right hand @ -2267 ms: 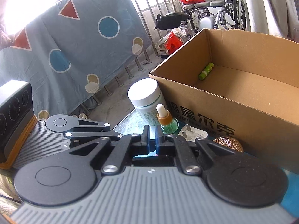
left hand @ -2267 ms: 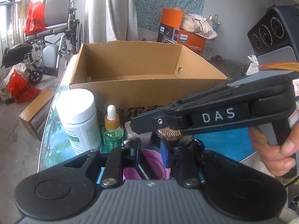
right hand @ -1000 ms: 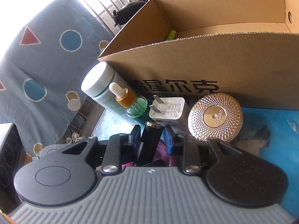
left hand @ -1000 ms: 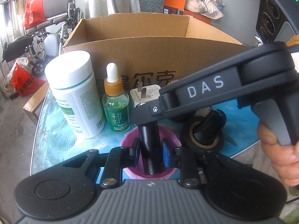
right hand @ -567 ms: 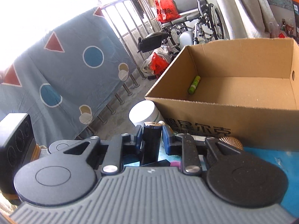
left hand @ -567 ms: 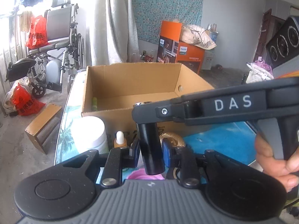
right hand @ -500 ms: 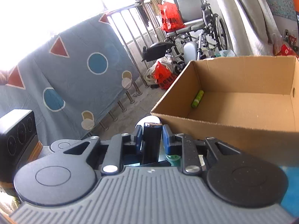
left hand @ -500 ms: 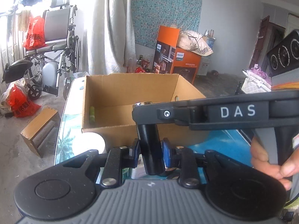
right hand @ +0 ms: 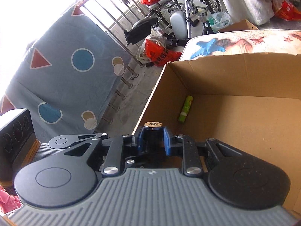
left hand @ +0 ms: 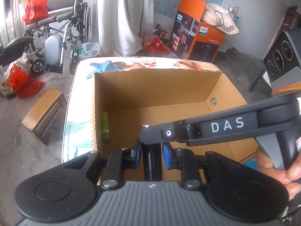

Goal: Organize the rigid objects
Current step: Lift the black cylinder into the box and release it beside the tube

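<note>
Both tongs pinch one black cylinder (left hand: 152, 160): the left tongs (left hand: 151, 157) clamp its lower body low in the frame, the right tongs (right hand: 152, 139) grip it near its metal-capped top. It hangs over the open cardboard box (left hand: 222, 86) on the table (left hand: 79, 69), and a green tube (left hand: 105, 127) lies along the box's left wall.

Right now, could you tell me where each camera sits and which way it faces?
Left wrist: on the left gripper, looking down into the cardboard box; the right gripper and a hand cross it.
Right wrist: on the right gripper, looking down over the box's corner; only its own fingers show.
Shared: the black cylinder both clamp, the green tube, the wheelchair.
</note>
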{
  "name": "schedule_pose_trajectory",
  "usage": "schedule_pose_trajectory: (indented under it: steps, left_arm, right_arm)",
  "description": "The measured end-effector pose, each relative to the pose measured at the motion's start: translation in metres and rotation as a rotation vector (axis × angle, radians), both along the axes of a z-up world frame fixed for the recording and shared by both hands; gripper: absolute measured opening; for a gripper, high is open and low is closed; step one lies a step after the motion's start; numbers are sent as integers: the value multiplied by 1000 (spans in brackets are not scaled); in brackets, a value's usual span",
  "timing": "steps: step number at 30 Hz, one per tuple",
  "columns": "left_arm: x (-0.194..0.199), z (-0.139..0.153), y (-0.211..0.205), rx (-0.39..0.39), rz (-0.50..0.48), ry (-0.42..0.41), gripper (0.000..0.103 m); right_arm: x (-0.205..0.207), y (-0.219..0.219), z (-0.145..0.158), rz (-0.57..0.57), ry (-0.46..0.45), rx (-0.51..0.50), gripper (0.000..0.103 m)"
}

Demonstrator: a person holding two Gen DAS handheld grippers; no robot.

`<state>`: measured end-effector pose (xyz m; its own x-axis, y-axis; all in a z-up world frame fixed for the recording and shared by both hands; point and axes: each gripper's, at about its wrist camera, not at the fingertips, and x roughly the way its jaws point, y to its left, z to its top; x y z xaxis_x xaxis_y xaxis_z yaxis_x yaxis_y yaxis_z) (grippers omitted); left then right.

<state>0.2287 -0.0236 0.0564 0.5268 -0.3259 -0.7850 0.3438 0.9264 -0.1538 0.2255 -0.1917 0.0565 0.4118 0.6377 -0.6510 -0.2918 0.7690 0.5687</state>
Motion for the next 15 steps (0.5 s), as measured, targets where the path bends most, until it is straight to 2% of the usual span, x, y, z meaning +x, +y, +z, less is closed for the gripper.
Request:
schedule_pose_trajectory:
  steps: [5,12,15]
  left_arm:
    - [27,-23,-4,68,13,81,25]
    - [30,-21,-5,85,2,64,28]
    - [28,-16,-6,84,3,49,30]
  right_arm:
    - [33,7,-47,4,140,-11,21]
    - [75,22,-87,32,281,-38,21]
    - [87,33,-92,40,283,-76,21]
